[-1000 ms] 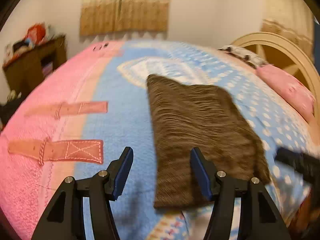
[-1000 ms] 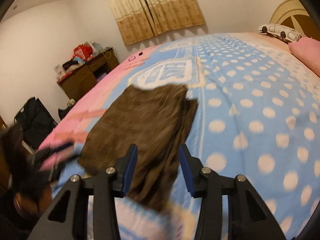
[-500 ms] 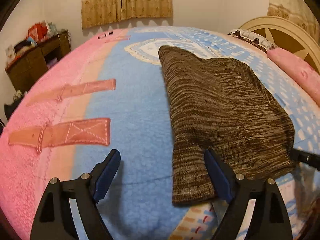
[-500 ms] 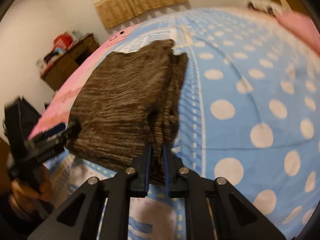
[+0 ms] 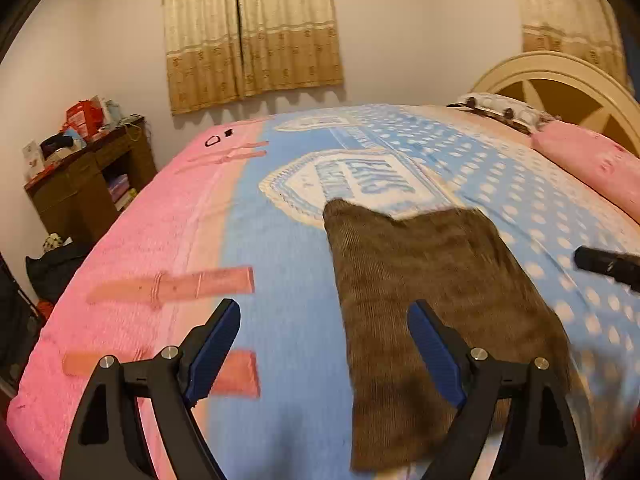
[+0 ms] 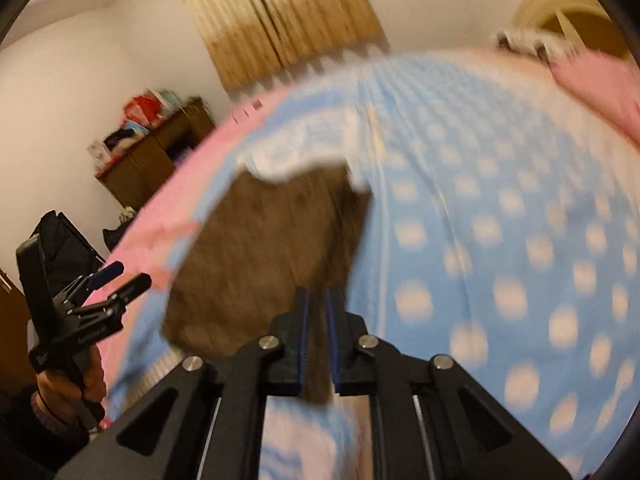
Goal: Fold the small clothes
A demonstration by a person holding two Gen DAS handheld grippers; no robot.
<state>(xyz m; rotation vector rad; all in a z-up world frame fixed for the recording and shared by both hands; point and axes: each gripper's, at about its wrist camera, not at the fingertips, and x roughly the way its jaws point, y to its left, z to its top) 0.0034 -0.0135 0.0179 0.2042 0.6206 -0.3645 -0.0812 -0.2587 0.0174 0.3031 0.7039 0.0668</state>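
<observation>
Bedspread; pinched garment right-view only

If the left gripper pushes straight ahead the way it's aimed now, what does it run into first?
Probably the blue bedspread, close beside the left edge of the brown knit garment. The left gripper has open jaws, with the right one over the cloth, so that one may catch it first; depth is unclear.

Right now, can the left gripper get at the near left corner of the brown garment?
Probably yes. The left gripper is open and empty, and the brown garment lies flat on the blanket just ahead with nothing between.
</observation>
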